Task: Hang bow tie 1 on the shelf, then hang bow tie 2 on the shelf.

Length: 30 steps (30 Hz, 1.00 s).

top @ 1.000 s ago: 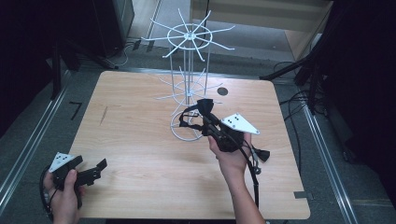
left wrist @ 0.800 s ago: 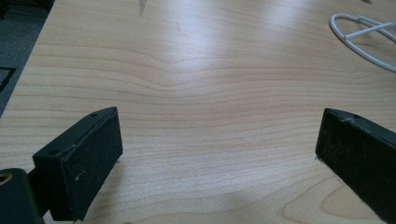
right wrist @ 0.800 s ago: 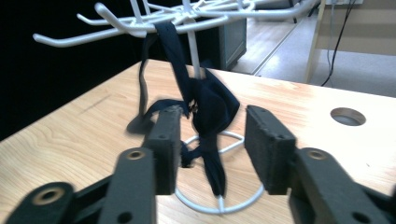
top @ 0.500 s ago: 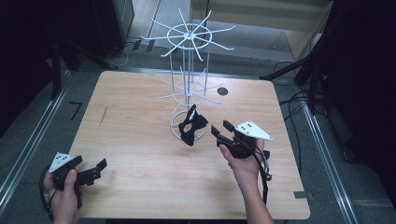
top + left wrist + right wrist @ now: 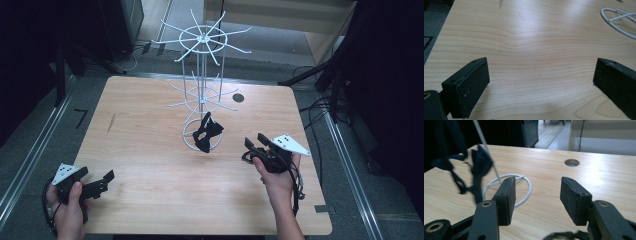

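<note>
A black bow tie (image 5: 206,132) hangs from a low arm of the white wire rack (image 5: 202,90) at the table's middle; in the right gripper view the bow tie (image 5: 480,162) dangles at the left, beside the rack's base ring (image 5: 527,187). My right gripper (image 5: 252,142) sits to the right of the tie, apart from it. Its jaws have just been opening, and the right gripper (image 5: 536,195) stands open with nothing between the pads. At the near left corner my left gripper (image 5: 97,180) rests low over the wood, and the left gripper (image 5: 540,82) is wide open and empty.
The wooden table (image 5: 150,130) has a round cable hole (image 5: 238,97) behind and right of the rack. The rack's upper arms spread wide above its base. Dark floor, cables and metal rails surround the table edges.
The right gripper let go of the bow tie, which now hangs on the rack. It drew back to the right and toward the near edge. The left hand stayed put.
</note>
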### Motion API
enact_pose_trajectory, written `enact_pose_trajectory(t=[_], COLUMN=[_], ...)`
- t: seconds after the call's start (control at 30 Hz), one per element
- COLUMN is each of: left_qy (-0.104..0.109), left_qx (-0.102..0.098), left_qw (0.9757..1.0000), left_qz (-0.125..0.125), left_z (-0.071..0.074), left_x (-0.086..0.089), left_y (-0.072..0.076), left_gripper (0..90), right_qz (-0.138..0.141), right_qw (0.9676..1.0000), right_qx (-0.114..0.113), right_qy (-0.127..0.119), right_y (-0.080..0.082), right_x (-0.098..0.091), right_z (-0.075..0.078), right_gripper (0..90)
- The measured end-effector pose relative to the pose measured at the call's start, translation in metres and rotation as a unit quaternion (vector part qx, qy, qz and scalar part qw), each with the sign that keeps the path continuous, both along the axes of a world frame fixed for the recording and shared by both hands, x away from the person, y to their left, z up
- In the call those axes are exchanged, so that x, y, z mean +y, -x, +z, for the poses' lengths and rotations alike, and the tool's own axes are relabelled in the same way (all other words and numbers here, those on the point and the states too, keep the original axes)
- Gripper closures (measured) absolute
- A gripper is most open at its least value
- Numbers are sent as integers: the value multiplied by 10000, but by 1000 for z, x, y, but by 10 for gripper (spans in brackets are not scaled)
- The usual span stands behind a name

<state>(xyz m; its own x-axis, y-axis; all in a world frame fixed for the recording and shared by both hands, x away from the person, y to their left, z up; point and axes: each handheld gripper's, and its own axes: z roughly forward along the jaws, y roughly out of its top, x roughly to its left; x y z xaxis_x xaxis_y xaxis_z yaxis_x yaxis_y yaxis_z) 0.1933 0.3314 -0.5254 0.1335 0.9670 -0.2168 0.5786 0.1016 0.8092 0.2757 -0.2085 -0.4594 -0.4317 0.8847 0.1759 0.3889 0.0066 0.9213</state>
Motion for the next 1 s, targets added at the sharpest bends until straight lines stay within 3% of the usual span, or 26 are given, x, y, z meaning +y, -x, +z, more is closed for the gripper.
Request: enact_pose_trajectory(t=[0.3,0.6,1.0], left_qy=[11,-14,8], left_qx=[-13,42,39], left_qw=[10000,10000,10000], left_qz=[15,-22,-12], left_z=[0,0,0], left_x=[0,0,0], left_y=[1,0,0], left_gripper=[10,10,9], right_qz=[-391,-723,-953], right_qw=[9990,9960,9903], right_qx=[229,529,982], right_qy=[-13,40,260], right_y=[0,-1,-8], right_x=[-32,-57,-70], right_z=[-17,-37,-64], right_gripper=[470,470,469])
